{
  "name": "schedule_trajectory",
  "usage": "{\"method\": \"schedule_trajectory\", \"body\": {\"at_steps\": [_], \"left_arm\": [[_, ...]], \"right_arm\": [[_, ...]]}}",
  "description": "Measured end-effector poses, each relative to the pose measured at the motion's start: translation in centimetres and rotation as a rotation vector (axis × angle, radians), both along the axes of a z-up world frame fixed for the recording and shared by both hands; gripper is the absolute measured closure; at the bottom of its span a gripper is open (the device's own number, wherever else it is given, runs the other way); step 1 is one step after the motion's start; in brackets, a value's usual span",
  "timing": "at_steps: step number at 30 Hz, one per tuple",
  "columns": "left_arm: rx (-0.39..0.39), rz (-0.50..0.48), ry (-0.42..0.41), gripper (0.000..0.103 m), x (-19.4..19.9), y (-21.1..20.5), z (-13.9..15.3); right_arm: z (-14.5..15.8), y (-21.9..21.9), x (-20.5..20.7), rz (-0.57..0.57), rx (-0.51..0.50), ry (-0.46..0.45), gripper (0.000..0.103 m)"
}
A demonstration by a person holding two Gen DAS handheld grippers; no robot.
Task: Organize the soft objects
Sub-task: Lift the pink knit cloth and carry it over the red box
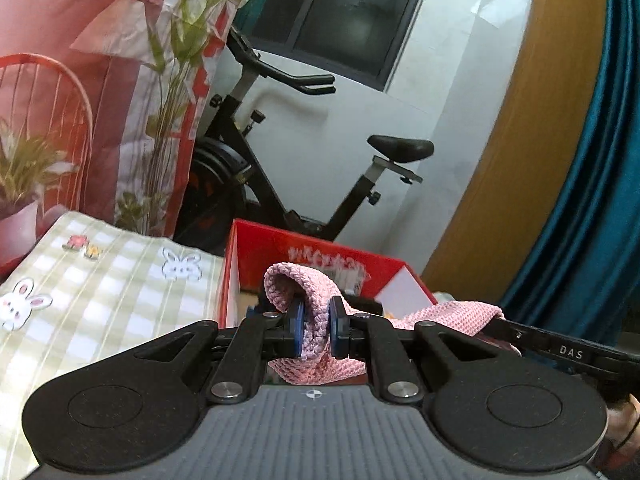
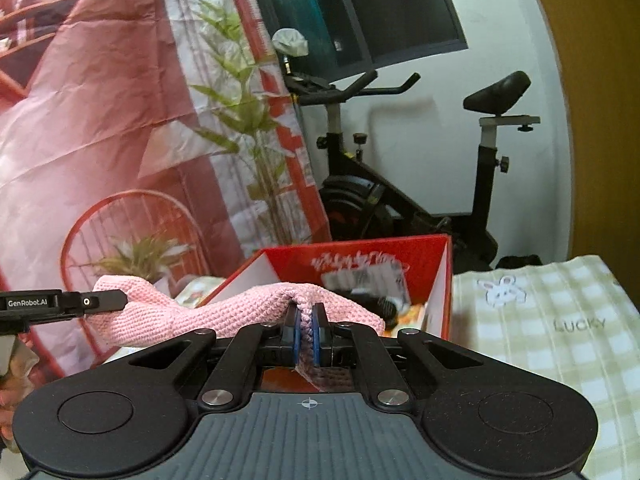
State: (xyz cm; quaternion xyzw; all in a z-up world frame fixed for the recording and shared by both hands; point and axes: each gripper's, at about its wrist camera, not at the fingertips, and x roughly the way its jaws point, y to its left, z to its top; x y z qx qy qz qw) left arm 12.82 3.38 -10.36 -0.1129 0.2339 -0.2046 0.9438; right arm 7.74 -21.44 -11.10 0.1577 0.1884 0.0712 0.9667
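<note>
A pink knitted cloth (image 1: 316, 332) is stretched between both grippers, held in the air in front of a red cardboard box (image 1: 256, 248). My left gripper (image 1: 317, 330) is shut on one end of it. In the right wrist view my right gripper (image 2: 307, 332) is shut on the other end of the cloth (image 2: 224, 312). The left gripper (image 2: 100, 300) reaches in from the left there, touching the cloth's far end. The right gripper's arm (image 1: 560, 350) shows at the right in the left wrist view. The box (image 2: 360, 256) is open on top, with things inside that I cannot make out.
A green checked cloth with rabbit prints (image 1: 100, 292) covers the surface beside the box (image 2: 540, 320). A black exercise bike (image 1: 288, 160) stands behind the box by a white wall. A red patterned backdrop (image 2: 100, 120) hangs at the left. A blue curtain (image 1: 600, 200) hangs at the right.
</note>
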Motion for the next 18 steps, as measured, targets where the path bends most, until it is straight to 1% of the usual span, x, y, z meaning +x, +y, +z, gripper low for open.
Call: {"method": "schedule_trajectory", "body": {"at_steps": [5,8,16,18], "left_arm": [[0.039,0.024,-0.016,0.090,3.3,-1.3,0.5],[0.072,0.039,-0.014,0.090,5.2,-2.1,0.6],[0.161,0.060,0.050,0.090,10.0,-4.1,-0.2],[0.178,0.059,0.064,0.090,10.8,-4.4,-0.4]], "right_arm": [[0.2,-0.9,3.7,-0.025,-0.008,0.016,0.098],[-0.1,-1.1,6.1,-0.032,-0.026,0.047,0.098],[-1.3,-0.3,11.3,-0.056,-0.114,0.139,0.098],[-1.6,-0.2,12.1,-0.054,-0.133,0.144,0.098]]}}
